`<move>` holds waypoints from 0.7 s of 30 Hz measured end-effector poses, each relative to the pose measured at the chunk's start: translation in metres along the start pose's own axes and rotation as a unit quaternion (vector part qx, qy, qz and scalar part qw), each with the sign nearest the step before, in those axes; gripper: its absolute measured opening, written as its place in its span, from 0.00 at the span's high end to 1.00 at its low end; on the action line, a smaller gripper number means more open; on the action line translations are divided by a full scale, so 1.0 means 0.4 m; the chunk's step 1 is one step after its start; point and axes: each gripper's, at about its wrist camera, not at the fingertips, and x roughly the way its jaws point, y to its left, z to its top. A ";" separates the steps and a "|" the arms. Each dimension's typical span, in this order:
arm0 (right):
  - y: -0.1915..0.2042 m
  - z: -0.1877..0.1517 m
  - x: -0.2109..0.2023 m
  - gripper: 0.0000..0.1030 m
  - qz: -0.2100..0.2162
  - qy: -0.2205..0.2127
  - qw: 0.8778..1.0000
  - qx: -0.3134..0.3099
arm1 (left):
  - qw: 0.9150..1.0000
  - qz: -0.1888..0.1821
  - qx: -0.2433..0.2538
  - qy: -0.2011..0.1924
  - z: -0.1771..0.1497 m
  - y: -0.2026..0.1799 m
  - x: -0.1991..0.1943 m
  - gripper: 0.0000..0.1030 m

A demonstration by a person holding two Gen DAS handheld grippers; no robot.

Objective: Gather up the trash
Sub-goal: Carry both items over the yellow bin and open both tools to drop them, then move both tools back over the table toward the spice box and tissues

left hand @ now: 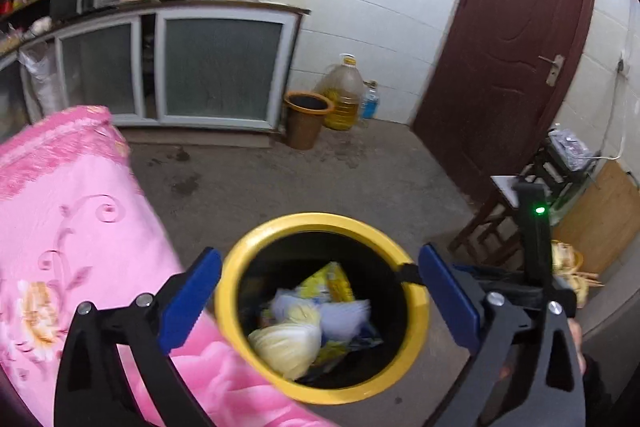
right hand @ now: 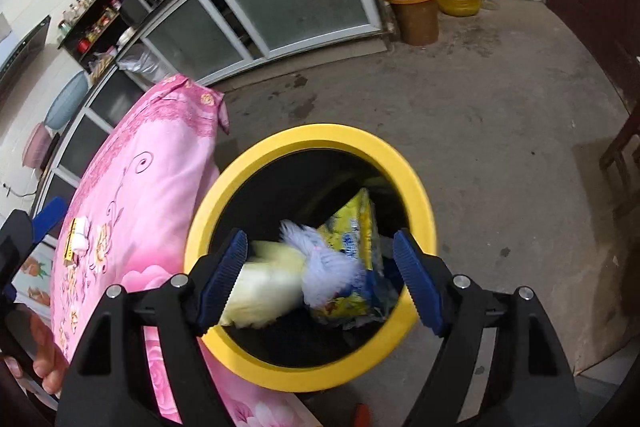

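Note:
A yellow-rimmed black trash bin (left hand: pixel 320 223) (right hand: pixel 312 135) stands on the floor beside the pink-covered table. Inside lie a yellow snack wrapper (left hand: pixel 332 283) (right hand: pixel 356 227), a crumpled white tissue (left hand: pixel 344 319) (right hand: pixel 332 271), blurred with motion, and a pale yellow wad (left hand: pixel 284 343) (right hand: pixel 264 287). My left gripper (left hand: pixel 320 303) is open and empty above the bin. My right gripper (right hand: pixel 320 275) is open over the bin, nothing between its fingers. A small white and yellow scrap (right hand: pixel 76 239) lies on the table.
The pink floral tablecloth (left hand: pixel 68 227) (right hand: pixel 140 195) borders the bin's left side. A brown bucket (left hand: pixel 306 119) (right hand: pixel 412 11), an oil jug (left hand: pixel 344 99) and a water bottle (left hand: pixel 370 103) stand by the far cabinet. A wooden stool (left hand: pixel 500 211) and a dark red door (left hand: pixel 508 47) are to the right.

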 end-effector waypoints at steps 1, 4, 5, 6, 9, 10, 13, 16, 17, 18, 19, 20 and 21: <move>-0.003 -0.003 -0.004 0.29 0.001 -0.001 1.000 0.000 | 1.000 0.009 0.002 -0.004 -0.001 0.005 -0.011 0.08; -0.006 -0.023 -0.021 0.28 0.003 -0.004 1.000 -0.006 | 1.000 0.027 0.004 -0.009 -0.014 0.042 -0.050 0.08; -0.004 -0.032 -0.027 0.24 0.009 -0.005 1.000 -0.010 | 0.999 0.035 0.005 -0.010 -0.021 0.062 -0.068 0.08; 0.001 -0.041 -0.033 0.22 0.018 -0.007 1.000 -0.015 | 0.999 0.048 0.006 -0.012 -0.028 0.084 -0.085 0.08; 0.040 -0.067 -0.050 0.14 0.040 -0.010 0.998 -0.049 | 0.996 0.089 0.005 -0.013 -0.053 0.165 -0.142 0.08; 0.058 -0.072 -0.056 0.11 0.045 -0.012 0.997 -0.059 | 0.994 0.111 0.000 -0.011 -0.065 0.209 -0.167 0.08; 0.130 -0.086 -0.069 0.08 0.059 -0.019 0.993 -0.100 | 0.987 0.160 -0.013 -0.007 -0.095 0.315 -0.228 0.08; 0.215 -0.092 -0.068 0.08 0.079 -0.017 0.986 -0.143 | 0.974 0.227 -0.027 0.002 -0.129 0.446 -0.299 0.08; 0.241 -0.092 -0.065 0.08 0.087 -0.015 0.984 -0.154 | 0.968 0.248 -0.035 0.002 -0.144 0.495 -0.328 0.08; 0.277 -0.092 -0.059 0.08 0.097 -0.010 0.981 -0.167 | 0.965 0.260 -0.040 0.002 -0.158 0.537 -0.354 0.08; 0.301 -0.091 -0.053 0.08 0.102 -0.005 0.979 -0.176 | 0.962 0.270 -0.043 0.005 -0.168 0.572 -0.374 0.08; 0.332 -0.089 -0.044 0.08 0.110 0.003 0.976 -0.186 | 0.958 0.284 -0.047 0.010 -0.178 0.614 -0.395 0.08; 0.372 -0.088 -0.032 0.08 0.125 0.014 0.973 -0.196 | 0.955 0.292 -0.048 0.014 -0.185 0.644 -0.409 0.08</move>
